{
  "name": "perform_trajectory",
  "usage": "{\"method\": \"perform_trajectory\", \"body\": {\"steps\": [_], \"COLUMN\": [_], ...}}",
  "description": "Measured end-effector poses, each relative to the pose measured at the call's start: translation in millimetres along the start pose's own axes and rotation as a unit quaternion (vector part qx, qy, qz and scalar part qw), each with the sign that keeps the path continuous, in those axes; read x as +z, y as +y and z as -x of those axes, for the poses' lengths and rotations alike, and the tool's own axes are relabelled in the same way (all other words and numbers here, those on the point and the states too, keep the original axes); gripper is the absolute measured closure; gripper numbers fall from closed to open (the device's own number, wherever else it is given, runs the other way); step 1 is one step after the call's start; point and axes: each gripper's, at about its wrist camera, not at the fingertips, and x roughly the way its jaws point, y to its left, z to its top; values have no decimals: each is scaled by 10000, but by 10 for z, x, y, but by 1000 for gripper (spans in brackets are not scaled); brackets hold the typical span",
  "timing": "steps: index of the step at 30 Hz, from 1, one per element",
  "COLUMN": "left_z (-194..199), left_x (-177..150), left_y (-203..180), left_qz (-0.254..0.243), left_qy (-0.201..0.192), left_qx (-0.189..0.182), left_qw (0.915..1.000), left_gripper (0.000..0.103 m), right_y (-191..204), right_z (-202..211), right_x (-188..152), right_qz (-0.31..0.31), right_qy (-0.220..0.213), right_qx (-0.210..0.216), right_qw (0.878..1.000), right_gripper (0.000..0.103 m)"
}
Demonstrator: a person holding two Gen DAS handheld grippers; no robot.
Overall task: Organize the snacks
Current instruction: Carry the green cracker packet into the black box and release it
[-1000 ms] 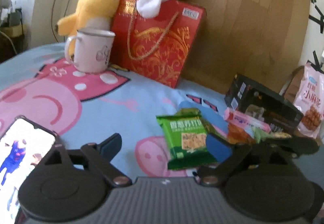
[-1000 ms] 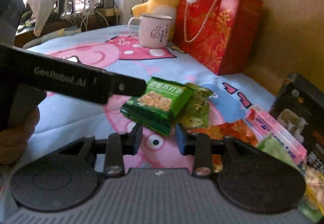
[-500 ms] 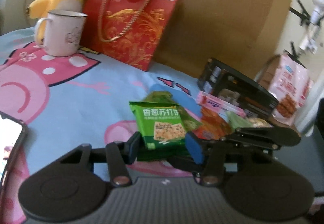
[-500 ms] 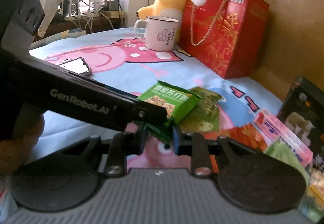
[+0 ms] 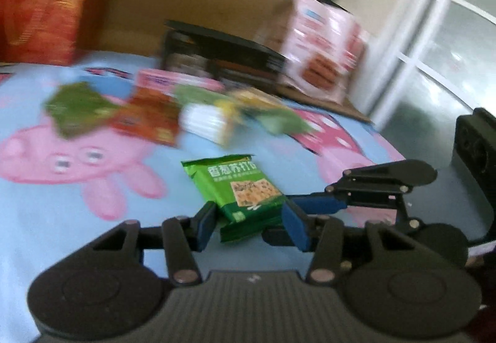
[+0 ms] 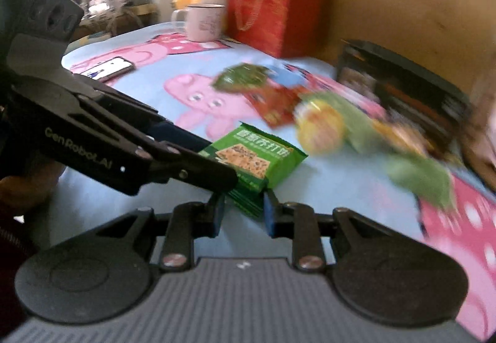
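A small stack of green cracker packets [image 5: 235,185] [image 6: 263,154] is held just above the blue cartoon bedspread [image 5: 62,234], apart from the snack pile. My left gripper [image 5: 249,226] is shut on its near end. My right gripper [image 6: 243,214] grips a corner of the same stack; its jaws are opening slightly, with the pads still against the packets. One blue finger [image 5: 316,203] of the right gripper reaches in from the right in the left wrist view. The left gripper's black finger [image 6: 198,172] crosses from the left in the right wrist view.
The blurred snack pile holds a dark green pack [image 5: 77,109], a red pack [image 5: 148,120] and a white-yellow pack [image 5: 207,123]. Behind stand a black box [image 5: 217,54], a pink bag [image 5: 322,48] and a red gift bag [image 6: 276,5]. A mug [image 6: 204,22] and phone [image 6: 108,68] lie far left.
The left gripper's jaws closed on the green packets. Both grippers then swung right together, carrying the stack away from the pile toward the near side of the bed.
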Motion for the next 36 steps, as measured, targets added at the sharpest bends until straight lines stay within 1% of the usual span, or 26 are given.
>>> {"method": "perform_trajectory", "body": {"steps": [2,3,4,5,6,8,10,11,12,14,17,19,21,23,24,26,29,32,34,36], "left_z": [-73,-81,-70,-31,-4,-24,-149,-199,-219,-215,-143,-97,-112,-222,-307,-556,-1003,-1345,-1421,-1385], "left_x": [5,20,34,57,78,150,182,161,161,205,426,700,1047,1399,1537,1801,2074,2142,2111,2112], "left_y": [-128,-175,-199,-222,-218,-152,-91,-82,-112,-159,-188,-246,-314,-352,-354,-285,-95,24,40,51], "left_qz": [-113,-174,-224,-254,-220,11,263,291,209,121,26,-143,-309,-523,-587,-538,-321,-128,-220,-296], "left_qy": [157,176,137,22,-55,17,379,466,487,466,226,-92,-421,-742,-840,-886,-752,-574,-567,-667], "left_qx": [-190,-219,-197,-103,-30,22,-10,-14,8,222,166,126,215,334,385,467,576,745,861,988], "left_qw": [9996,9995,9995,9996,9997,10000,9989,9985,9986,9986,9996,9998,9984,9953,9940,9935,9950,9955,9944,9924], "left_gripper": [53,49,42,39,38,41,54,60,63,64,65,64,64,64,64,64,64,61,56,56], "right_y": [-52,-71,-91,-108,-119,-145,-172,-188,-199,-223,-435,-620,-823,-1049,-1186,-1483,-1795,-1886,-1912,-1953], "right_z": [115,163,196,219,232,230,184,144,123,85,174,241,250,193,128,-49,-346,-532,-558,-450], "right_x": [-118,-172,-216,-252,-274,-307,-315,-311,-304,-240,-109,77,322,557,668,863,1027,1012,967,860], "right_qz": [-152,-194,-216,-209,-185,-125,-104,-103,-79,-45,-395,-477,-522,-558,-612,-866,-1110,-1098,-1156,-1394], "right_qy": [-65,-108,-138,-179,-220,-322,-437,-491,-560,-639,-1080,-1488,-1823,-2090,-2158,-2143,-1933,-1751,-1696,-1831], "right_qx": [-100,-152,-199,-249,-282,-271,-153,-20,101,98,224,190,67,-82,-138,-185,-320,-713,-880,-904], "right_qw": [9998,9996,9995,9993,9992,9990,9989,9987,9984,9979,9931,9875,9818,9763,9744,9728,9743,9758,9748,9689], "right_gripper": [69,68,65,59,57,55,55,56,65,67,70,70,70,70,70,70,70,69,63,62]}}
